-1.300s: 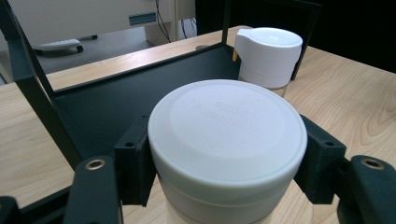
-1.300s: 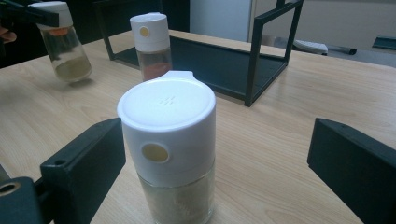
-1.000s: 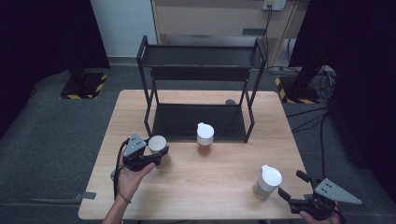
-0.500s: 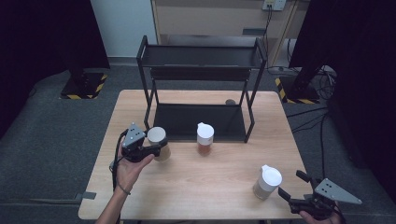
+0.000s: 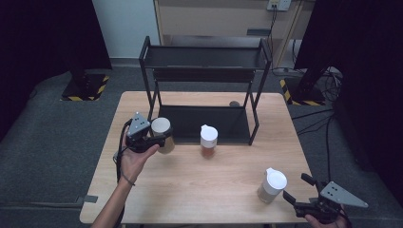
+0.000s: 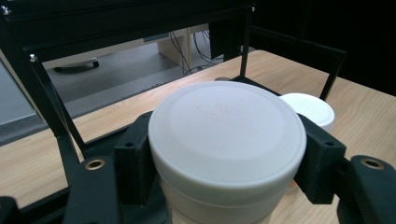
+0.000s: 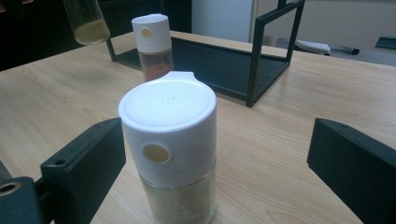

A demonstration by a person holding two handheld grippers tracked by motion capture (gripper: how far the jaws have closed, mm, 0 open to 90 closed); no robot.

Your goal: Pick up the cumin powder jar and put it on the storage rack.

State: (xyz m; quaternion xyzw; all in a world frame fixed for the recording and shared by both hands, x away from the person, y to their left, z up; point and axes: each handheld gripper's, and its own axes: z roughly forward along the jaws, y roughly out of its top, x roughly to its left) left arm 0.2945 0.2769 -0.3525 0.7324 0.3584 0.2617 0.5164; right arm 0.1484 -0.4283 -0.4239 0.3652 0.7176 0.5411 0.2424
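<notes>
Between clamped jaws, white-lidded round jar (image 6: 227, 140)

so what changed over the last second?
The left hand-held gripper, shut on the white-lidded jar, has carried it up the picture toward the black rack; in the right gripper view the jar hangs clear of the table. Nothing was newly gripped or released. The right hand-held gripper stayed open beside the near spice bottle, and the middle spice bottle stayed put.
</notes>
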